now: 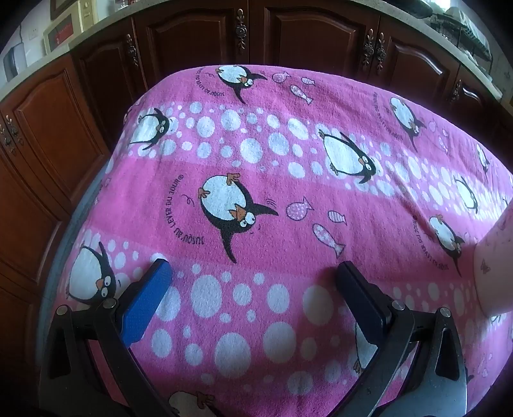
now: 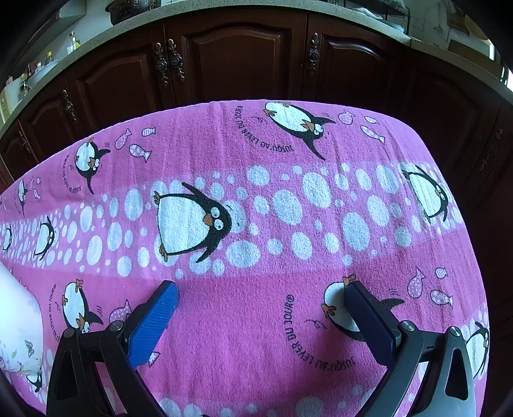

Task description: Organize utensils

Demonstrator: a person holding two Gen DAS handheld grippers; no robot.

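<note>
No utensils show in either view. A white cup-like container with a small butterfly print stands at the right edge of the left wrist view (image 1: pixel 495 272) and at the left edge of the right wrist view (image 2: pixel 17 327); its opening is out of frame. My left gripper (image 1: pixel 253 272) is open and empty, with blue-padded fingers (image 1: pixel 147 301) spread wide above the pink penguin towel (image 1: pixel 256 179). My right gripper (image 2: pixel 261 293) is open and empty too, above the same towel (image 2: pixel 256 192).
The towel covers a table whose far edge drops off toward dark wooden cabinet doors (image 1: pixel 198 41) with ornate handles. A stone countertop (image 2: pixel 224 6) runs above them, with a pot, bottles and a wire rack on it.
</note>
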